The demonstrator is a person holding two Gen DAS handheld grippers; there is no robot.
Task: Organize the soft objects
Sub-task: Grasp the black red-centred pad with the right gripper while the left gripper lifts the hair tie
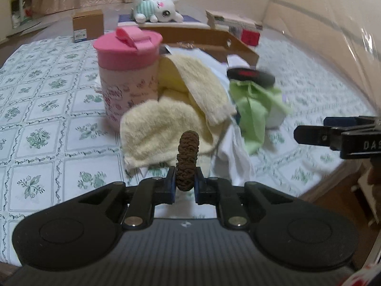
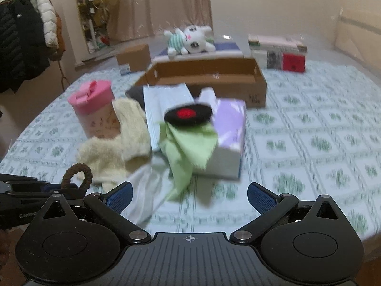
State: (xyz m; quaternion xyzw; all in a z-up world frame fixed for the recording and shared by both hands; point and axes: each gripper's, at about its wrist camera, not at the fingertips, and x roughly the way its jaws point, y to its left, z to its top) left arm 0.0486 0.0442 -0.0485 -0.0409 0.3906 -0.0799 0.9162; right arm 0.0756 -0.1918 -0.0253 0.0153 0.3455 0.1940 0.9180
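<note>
My left gripper is shut on a brown hair scrunchie, which stands up between the blue pads above the near table edge. The same scrunchie shows at the lower left of the right wrist view. My right gripper stands open with nothing between its fingers, over a green cloth and a white cloth. A cream towel lies heaped beside a pink-lidded cup. A black round pad with a red centre rests on the green cloth. A white plush toy lies at the back.
An open cardboard box stands behind the pile, with a lilac tissue box and a pale blue packet in front of it. A small carton and stacked boxes sit at the back. The flowered tablecloth covers the table.
</note>
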